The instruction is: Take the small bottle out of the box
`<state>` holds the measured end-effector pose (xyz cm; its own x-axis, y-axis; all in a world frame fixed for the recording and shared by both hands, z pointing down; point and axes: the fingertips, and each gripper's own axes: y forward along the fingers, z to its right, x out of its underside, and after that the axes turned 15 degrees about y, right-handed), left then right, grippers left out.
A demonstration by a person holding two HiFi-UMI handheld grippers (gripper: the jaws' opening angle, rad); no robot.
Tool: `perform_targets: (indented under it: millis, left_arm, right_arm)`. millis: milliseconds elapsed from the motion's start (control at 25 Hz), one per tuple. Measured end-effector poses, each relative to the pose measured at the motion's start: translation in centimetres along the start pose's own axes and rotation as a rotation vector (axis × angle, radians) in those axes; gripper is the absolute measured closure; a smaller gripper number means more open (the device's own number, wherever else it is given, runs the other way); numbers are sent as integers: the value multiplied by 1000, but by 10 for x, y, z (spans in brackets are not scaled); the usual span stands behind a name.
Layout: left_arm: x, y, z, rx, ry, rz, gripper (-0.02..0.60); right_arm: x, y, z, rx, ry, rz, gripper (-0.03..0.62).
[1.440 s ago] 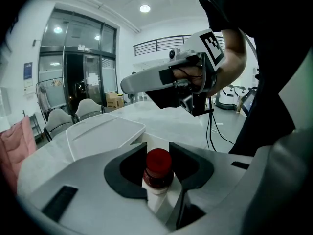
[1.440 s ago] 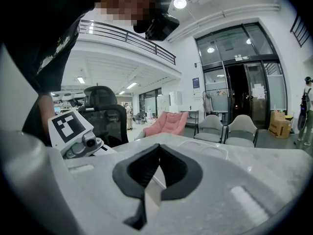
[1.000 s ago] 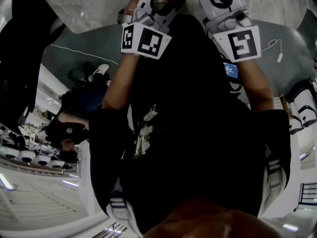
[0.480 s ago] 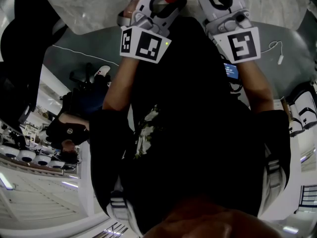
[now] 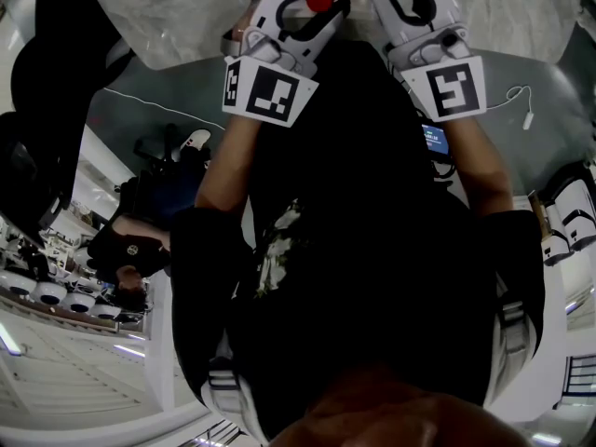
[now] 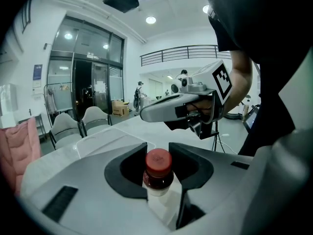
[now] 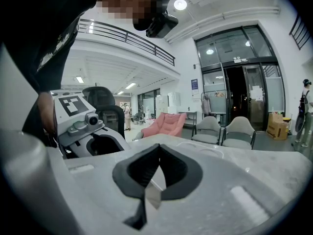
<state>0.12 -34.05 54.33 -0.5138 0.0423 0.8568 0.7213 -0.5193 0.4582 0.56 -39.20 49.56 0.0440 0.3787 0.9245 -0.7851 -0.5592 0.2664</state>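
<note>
L tongs [image 6: 157,153] pinch the small bottle [image 6: 158,176]. Pads stand part-way apart w/ the bottle's body wedged btw them, and the red cap [image 6: 159,160] pokes up above them at lower centre of the L gripper view. The bottle's long axis is upright there, cap on top, crosswise to the line the tongs point along. In the head view the cap shows as a red dot at top centre, inside the L tongs, over the pale bench [image 5: 168,17].

R tongs [image 7: 157,153] are pressed together, nothing btw them. They hang near the L ones, not touching, at centre right of the L gripper view.

Box [image 6: 100,140]: a clear, shallow thing w/ rounded rim lies on the bench beyond the L tongs, left of centre in the L gripper view. That's prob. the box, though its walls are faint. The bottle shows in front of and above that rim, so I judge it's out or nearly out. The tongs' body hides its base, so can't confirm.

The key relation is that the bottle is already in the L tongs, so the L hand does the work and the R is idle. Next move prob. carries it away from the box and sets it down upright. A loose pinch could let it tilt.
</note>
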Motion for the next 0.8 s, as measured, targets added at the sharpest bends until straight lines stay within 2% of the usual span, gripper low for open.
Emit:
perform_targets:
  millis: [800]
  left_arm:
    - [-31, -8, -18, -7, 45, 27, 432]
  right_arm:
    - [-7, -10, 7, 60, -15, -12, 598]
